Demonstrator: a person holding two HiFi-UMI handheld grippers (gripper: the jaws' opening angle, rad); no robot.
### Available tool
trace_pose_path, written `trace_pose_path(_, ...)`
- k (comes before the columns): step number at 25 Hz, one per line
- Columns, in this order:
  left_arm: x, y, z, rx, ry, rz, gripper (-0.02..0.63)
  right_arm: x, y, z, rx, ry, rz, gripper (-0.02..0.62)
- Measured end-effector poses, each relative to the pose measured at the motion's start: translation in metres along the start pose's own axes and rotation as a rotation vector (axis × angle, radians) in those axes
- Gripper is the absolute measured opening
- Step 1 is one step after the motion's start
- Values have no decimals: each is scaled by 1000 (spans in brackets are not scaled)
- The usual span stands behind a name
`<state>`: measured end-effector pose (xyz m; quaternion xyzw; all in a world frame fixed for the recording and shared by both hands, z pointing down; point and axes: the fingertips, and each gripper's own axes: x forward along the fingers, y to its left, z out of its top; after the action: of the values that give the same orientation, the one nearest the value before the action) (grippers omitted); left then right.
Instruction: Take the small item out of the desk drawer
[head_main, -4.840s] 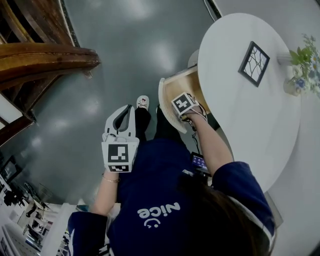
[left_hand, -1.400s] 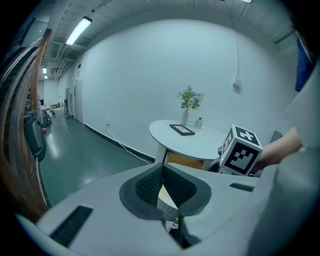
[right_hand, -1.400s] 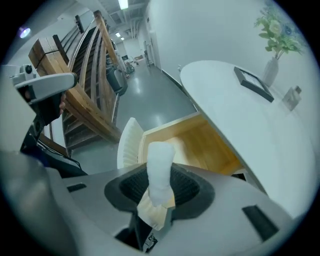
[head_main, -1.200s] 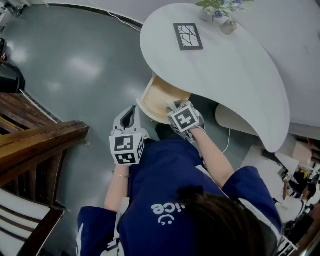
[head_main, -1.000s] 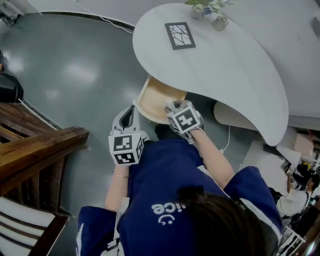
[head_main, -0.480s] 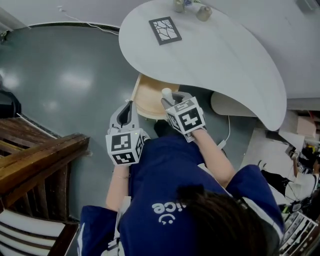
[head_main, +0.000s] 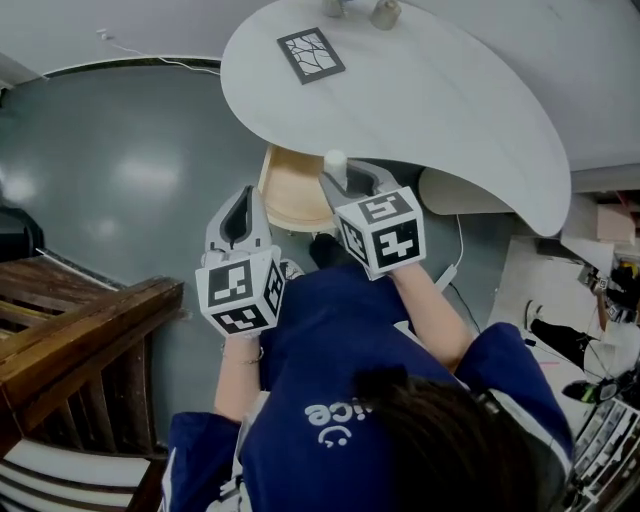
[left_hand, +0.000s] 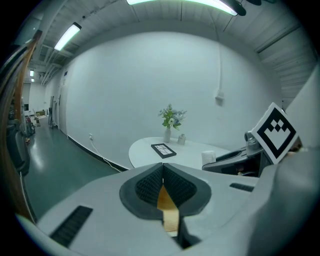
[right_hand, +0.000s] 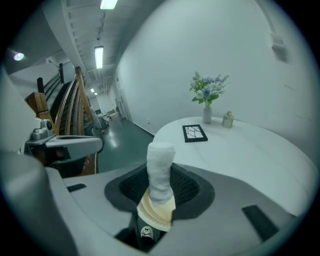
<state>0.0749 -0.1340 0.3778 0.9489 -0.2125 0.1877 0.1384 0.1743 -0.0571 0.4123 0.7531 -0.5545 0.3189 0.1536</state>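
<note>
The small item is a white wrapped roll (right_hand: 160, 172), standing upright between the jaws of my right gripper (right_hand: 160, 189), which is shut on it. In the head view the white roll (head_main: 335, 160) sits at the tip of the right gripper (head_main: 343, 178), above the open light wooden drawer (head_main: 285, 195) under the white table (head_main: 450, 90). My left gripper (head_main: 243, 200) hangs left of the drawer, apart from it. In the left gripper view, the left gripper (left_hand: 162, 172) is shut with nothing held, and the white roll (left_hand: 208, 159) shows at the right.
A black picture frame (head_main: 309, 54) lies on the table's far side, with a vase of flowers (right_hand: 207, 100) and a small jar (right_hand: 228, 119) behind it. Dark wooden furniture (head_main: 70, 330) stands at the left. The person's shoe (head_main: 290, 268) is below the drawer.
Both grippers have risen. The right one has lifted the white roll up out of the drawer to the level of the table's edge. The left stays shut.
</note>
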Motion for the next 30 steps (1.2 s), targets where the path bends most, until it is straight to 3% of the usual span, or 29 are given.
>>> trace_pose_path(11,-8,-11,31,-41,32,-15,5,-51,-9,39,125,-143,-66,137)
trace_pose_path(30,-7,-19,31,-43,83,-24,5,-64,-6,42,127,-153,-54,137)
